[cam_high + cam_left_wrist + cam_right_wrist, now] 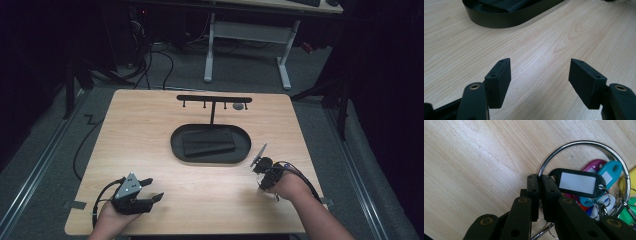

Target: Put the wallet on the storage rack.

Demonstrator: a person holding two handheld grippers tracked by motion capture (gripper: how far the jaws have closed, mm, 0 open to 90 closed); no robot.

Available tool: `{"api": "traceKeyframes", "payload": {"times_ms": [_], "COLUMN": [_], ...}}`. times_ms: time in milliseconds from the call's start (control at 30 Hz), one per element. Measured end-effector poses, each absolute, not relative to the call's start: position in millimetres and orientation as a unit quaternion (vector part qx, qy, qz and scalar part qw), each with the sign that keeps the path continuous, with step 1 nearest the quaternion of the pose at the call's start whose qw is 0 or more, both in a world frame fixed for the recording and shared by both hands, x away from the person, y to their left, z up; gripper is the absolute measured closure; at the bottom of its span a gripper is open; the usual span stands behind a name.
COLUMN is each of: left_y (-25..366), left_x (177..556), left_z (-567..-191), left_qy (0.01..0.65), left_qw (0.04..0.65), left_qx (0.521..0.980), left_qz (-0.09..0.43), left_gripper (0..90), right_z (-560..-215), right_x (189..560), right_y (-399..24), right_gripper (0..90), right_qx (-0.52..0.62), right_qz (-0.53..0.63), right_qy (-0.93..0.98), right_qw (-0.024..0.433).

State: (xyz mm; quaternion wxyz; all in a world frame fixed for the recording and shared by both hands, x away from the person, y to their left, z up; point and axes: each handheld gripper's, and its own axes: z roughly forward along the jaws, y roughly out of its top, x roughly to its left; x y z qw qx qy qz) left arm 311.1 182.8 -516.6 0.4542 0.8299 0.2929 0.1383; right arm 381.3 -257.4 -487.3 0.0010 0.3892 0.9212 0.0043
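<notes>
Keyring (584,145) pinched by right claw (540,180), jaws closed tight on the metal loop where it meets the black tag (580,183); coloured tags fanned out beyond, all lying on the worktop (474,157) near the right edge, just right of the black oval tray (177,147). Left claw (540,75) standing wide, holding nothing, resting near the front-left corner over bare wood.

Judged step: securing the ring for a lift, likely toward the hook rack (214,99) rising behind the tray. Worth checking that the loop sits deep between the pads rather than at the tips, since thin round wire may twist or slip out. Better lifted straight up first so the hanging tags clear the wood and swing free, then carried slowly to damp the sway.

Plenty of open worktop between both claws and in front of the tray. Right edge close to the right hand (287,187), so outward drift risks dropping the bunch off. Tray wall and rack post to be cleared from above, not from the side.
</notes>
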Motion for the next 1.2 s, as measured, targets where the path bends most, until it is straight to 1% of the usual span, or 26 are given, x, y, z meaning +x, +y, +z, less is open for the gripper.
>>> {"api": "traceKeyframes", "payload": {"times_ms": [167,400,433,467,900,1200], "left_y": [181,180,180,179,177,176], "left_x": [311,311,311,311,311,310], "left_z": [-517,-518,-518,-518,-518,-519], "left_qy": [0.291,0.288,0.288,0.287,0.284,0.28], "left_qw": [0.454,0.453,0.453,0.454,0.451,0.45], "left_qx": [0.831,0.832,0.832,0.833,0.835,0.837], "left_qz": [0.137,0.137,0.137,0.138,0.138,0.136], "left_gripper": [35.2,35.2,35.2,35.2,35.3,35.4], "right_z": [-480,-447,-447,-439,-380,-353], "right_x": [377,367,367,365,355,354], "right_y": [-258,-262,-262,-263,-267,-259], "right_gripper": [86.9,87.2,87.2,87.3,87.8,87.9], "right_qx": [0.377,0.371,0.371,0.368,0.349,0.347], "right_qz": [0.009,0.012,0.012,0.009,0.005,0.019], "right_qy": [0.926,0.928,0.928,0.929,0.934,0.935], "right_qw": [0.008,0.034,0.034,0.04,0.077,0.072]}}
